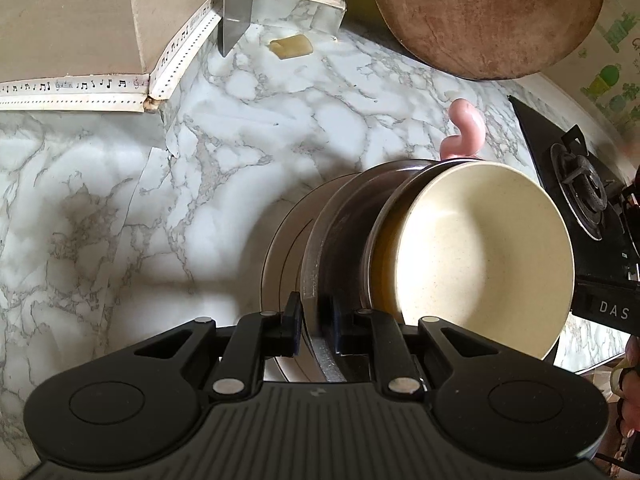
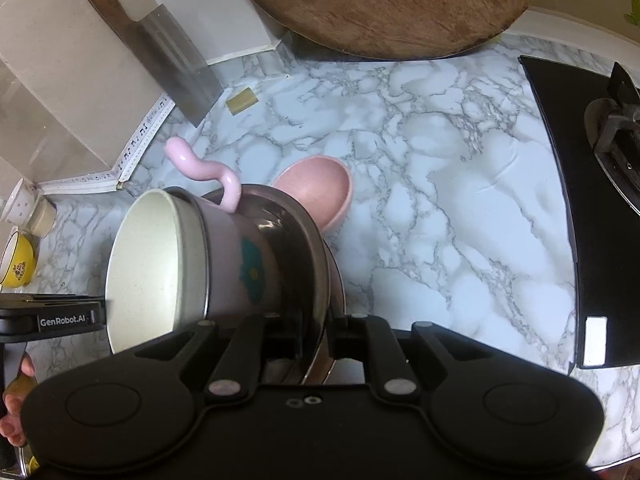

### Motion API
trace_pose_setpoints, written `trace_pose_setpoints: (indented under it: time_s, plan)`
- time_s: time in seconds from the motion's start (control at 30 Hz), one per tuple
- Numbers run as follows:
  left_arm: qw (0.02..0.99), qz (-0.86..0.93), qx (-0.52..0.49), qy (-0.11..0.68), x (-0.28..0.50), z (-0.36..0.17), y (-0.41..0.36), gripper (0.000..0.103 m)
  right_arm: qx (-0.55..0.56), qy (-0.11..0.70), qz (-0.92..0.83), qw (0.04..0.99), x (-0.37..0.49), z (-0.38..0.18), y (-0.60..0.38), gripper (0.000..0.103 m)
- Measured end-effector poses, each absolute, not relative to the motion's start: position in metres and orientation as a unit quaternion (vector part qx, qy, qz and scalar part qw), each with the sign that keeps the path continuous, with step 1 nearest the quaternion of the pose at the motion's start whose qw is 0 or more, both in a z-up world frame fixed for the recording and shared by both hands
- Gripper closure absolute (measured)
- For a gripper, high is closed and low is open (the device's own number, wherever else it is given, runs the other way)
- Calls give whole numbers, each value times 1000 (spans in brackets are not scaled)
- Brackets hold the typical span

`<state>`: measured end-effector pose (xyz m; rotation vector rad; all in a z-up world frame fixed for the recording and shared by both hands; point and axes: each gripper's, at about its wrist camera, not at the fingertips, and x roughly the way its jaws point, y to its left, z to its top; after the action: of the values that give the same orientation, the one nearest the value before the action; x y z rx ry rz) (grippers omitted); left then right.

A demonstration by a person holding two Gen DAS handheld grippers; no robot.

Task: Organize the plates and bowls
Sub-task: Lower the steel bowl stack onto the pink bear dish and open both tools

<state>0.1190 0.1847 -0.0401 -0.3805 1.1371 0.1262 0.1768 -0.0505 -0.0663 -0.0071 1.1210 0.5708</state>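
A stack of dishes hangs between both grippers above the marble counter (image 1: 120,208). It holds a cream bowl (image 1: 480,248), a steel bowl (image 1: 340,232) and a white plate (image 1: 280,248). My left gripper (image 1: 316,328) is shut on the steel bowl's rim. In the right wrist view the cream bowl (image 2: 148,264) nests in a pink mug (image 2: 236,264) with a curly pink handle (image 2: 200,168), inside the steel bowl (image 2: 304,264). My right gripper (image 2: 316,340) is shut on that rim. A pink dish (image 2: 320,188) shows behind the stack.
A round wooden board (image 2: 384,4) leans at the back. A cleaver (image 2: 168,60) leans on the left wall. A black gas stove (image 2: 600,200) lies to the right. A yellow cup (image 2: 16,260) and small white pot (image 2: 28,208) stand far left.
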Motion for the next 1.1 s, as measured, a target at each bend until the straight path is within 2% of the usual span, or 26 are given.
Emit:
trace_pose_setpoints:
  time_s: [0.23,0.63,0.7,0.77,0.83,0.87,1.03,1.1]
  plan:
    - [843,55,-158,511,114,-29,185,89,-6,514,258,818,175,-60,-49,89]
    - [867,41,-141,476,101,-14,190,88,-7,479,238,845,157,-37,-53,81]
    - [873,46,-131,467,96,-9,189,82,-9,470,242,849,151,-32,-53,77]
    - [879,51,-130,456,91,-4,189,66,-15,459,248,853,146,-27,-51,73]
    - [885,60,-128,443,85,2,189,55,-18,448,257,856,140,-22,-50,69]
    - [888,64,-126,437,82,5,189,52,-19,443,263,857,138,-20,-50,66]
    - [899,92,-109,415,68,19,181,51,-25,410,293,863,125,-9,-50,57]
    - [903,102,-101,405,61,24,176,47,-29,393,307,866,119,-4,-52,49]
